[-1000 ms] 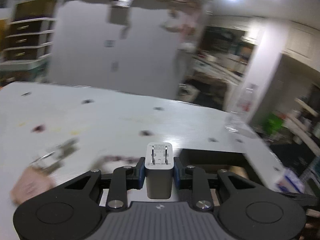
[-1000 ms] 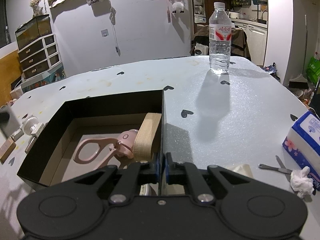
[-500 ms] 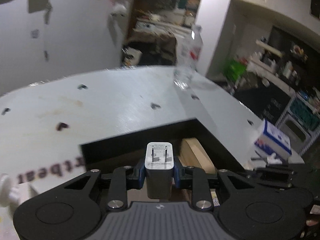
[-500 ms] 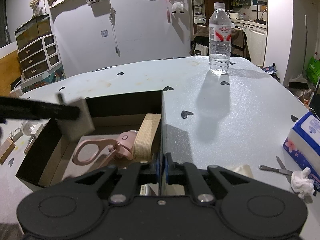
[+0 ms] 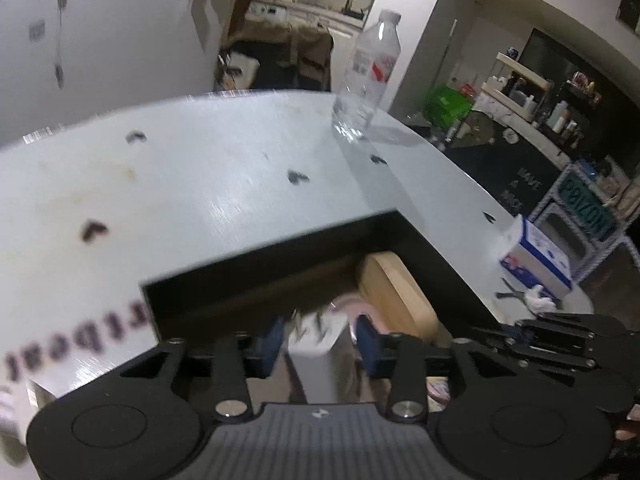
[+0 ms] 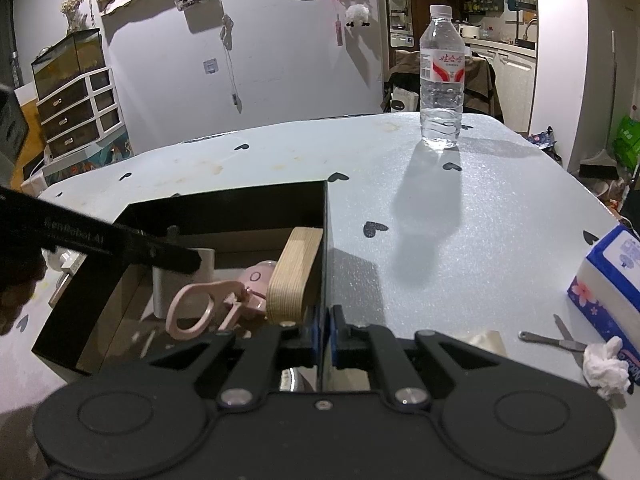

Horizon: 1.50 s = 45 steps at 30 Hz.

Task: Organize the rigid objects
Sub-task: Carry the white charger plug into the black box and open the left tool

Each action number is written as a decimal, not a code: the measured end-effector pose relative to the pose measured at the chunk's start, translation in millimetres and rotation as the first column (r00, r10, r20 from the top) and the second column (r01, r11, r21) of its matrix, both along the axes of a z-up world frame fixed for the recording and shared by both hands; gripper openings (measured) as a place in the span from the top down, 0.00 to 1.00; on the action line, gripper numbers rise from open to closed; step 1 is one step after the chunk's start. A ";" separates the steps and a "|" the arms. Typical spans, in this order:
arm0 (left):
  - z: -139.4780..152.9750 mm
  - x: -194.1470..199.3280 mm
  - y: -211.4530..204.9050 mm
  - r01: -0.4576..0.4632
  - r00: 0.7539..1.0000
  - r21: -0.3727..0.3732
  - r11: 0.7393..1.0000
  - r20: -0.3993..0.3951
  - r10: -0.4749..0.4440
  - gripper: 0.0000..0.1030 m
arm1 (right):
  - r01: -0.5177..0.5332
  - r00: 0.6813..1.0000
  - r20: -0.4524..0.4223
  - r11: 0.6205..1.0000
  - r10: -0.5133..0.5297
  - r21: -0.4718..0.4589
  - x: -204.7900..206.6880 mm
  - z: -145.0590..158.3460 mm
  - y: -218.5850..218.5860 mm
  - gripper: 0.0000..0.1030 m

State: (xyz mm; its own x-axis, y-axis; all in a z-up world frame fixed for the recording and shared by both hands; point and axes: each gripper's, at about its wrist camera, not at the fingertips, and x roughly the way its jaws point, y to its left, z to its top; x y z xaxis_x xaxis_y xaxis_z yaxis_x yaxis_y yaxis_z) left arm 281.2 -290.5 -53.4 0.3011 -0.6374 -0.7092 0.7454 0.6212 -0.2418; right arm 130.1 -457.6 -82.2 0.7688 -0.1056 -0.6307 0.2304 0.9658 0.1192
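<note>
Left gripper (image 5: 318, 340): jaws apart, pads clear of white charger (image 5: 316, 354) either side; charger blurred, upright over the box (image 6: 224, 210) floor, seemingly just let go for storage beside pink scissors (image 6: 200, 306) and wood block (image 6: 294, 276). Right gripper (image 6: 325, 330): jaws together, pinched on box's right wall, apparently to steady it. Beyond: bottle (image 6: 442, 80), tissue pack (image 6: 608, 280).

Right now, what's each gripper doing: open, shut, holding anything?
Left gripper: open over the black box; the white charger sits loose between its fingers.
Right gripper: shut on the box's right wall.
</note>
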 end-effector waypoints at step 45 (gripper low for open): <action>-14.4 -22.6 -47.9 0.177 0.964 0.414 0.893 0.112 -0.242 0.57 | -0.006 1.000 0.007 1.000 0.006 0.002 -1.5 0.6 0.6 0.94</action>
